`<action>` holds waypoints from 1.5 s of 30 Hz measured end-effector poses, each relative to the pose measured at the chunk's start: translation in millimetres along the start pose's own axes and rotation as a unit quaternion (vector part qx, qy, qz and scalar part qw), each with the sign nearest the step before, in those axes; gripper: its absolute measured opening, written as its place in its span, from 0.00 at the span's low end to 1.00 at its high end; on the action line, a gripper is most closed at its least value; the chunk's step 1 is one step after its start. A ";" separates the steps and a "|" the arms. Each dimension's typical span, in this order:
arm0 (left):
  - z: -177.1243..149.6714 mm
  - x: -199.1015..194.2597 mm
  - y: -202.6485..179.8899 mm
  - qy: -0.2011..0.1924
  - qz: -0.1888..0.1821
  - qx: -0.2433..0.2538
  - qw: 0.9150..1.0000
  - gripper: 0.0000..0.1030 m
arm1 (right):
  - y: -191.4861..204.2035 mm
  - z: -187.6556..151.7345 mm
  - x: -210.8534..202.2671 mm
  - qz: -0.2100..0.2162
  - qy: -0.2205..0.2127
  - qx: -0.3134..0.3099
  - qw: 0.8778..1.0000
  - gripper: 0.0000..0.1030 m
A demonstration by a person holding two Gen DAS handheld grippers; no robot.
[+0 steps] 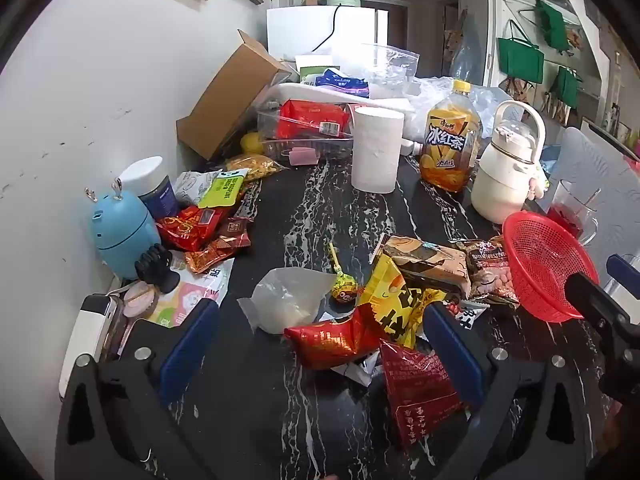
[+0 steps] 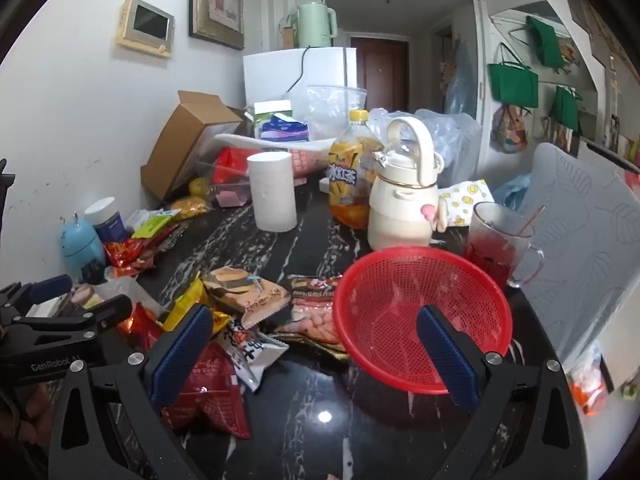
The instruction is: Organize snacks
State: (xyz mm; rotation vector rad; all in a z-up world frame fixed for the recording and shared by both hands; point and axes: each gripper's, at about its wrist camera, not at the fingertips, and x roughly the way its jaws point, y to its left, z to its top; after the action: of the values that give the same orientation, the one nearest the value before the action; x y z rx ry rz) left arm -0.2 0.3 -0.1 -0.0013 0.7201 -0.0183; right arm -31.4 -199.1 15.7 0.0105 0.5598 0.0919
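Basket [image 2: 420, 280]: one, red; lollipop [image 1: 344, 290]: one; tongs unladen.

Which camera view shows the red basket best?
The right wrist view. There the red basket lies nearly whole and large, its mesh inside visible and empty, though one finger of the open right gripper covers part of it. The left wrist view shows it smaller, at the right side, partly behind the other gripper.
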 end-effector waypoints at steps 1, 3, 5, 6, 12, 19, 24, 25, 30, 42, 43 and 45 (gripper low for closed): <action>-0.1 -0.3 0.0 0.001 -0.005 -0.001 1.000 1.00 | -1.4 0.4 -0.2 0.011 -0.004 0.018 1.000 1.00; 0.0 -0.8 -0.2 0.002 -0.012 0.000 1.000 1.00 | -0.5 1.2 0.1 0.008 -0.003 0.014 1.000 1.00; 0.5 -0.9 0.1 0.003 -0.017 0.000 1.000 1.00 | 0.2 1.7 -0.1 0.006 -0.004 0.009 1.000 1.00; 1.0 -0.7 0.7 0.004 -0.020 0.000 1.000 1.00 | 0.4 2.0 -0.4 0.005 -0.004 0.007 1.000 1.00; -3.1 -2.2 6.3 0.003 -0.012 0.003 1.000 1.00 | 5.4 -0.3 7.6 0.007 0.007 0.009 1.000 1.00; -4.1 -3.1 7.0 0.003 -0.016 0.002 1.000 1.00 | 7.4 -4.2 10.6 0.005 0.010 0.002 1.000 1.00; -5.9 -4.3 7.3 0.003 -0.025 0.004 1.000 1.00 | 10.7 -5.1 10.0 0.010 0.010 0.000 1.000 1.00; -6.2 -4.3 8.0 0.004 -0.025 0.002 1.000 1.00 | 11.2 -4.8 9.6 0.011 0.011 0.001 1.000 1.00; -5.8 -6.0 8.2 0.000 -0.018 0.005 1.000 1.00 | 12.3 -6.2 9.9 0.012 0.013 0.001 1.000 1.00; -6.3 -5.5 9.9 0.002 -0.014 0.005 1.000 1.00 | 15.0 -7.2 12.5 0.020 0.019 0.002 1.000 1.00; -6.8 -5.7 9.8 0.002 -0.015 0.005 1.000 1.00 | 15.4 -7.5 12.8 0.021 0.020 0.002 1.000 1.00; -7.3 -6.4 9.4 0.003 -0.017 0.004 1.000 1.00 | 16.3 -8.7 13.0 0.021 0.021 0.002 1.000 1.00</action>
State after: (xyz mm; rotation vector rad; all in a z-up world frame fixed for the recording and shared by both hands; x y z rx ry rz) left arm -9.6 9.9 -1.4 -0.0058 0.7249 -0.0530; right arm -26.4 -181.8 2.0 0.0237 0.6015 0.1325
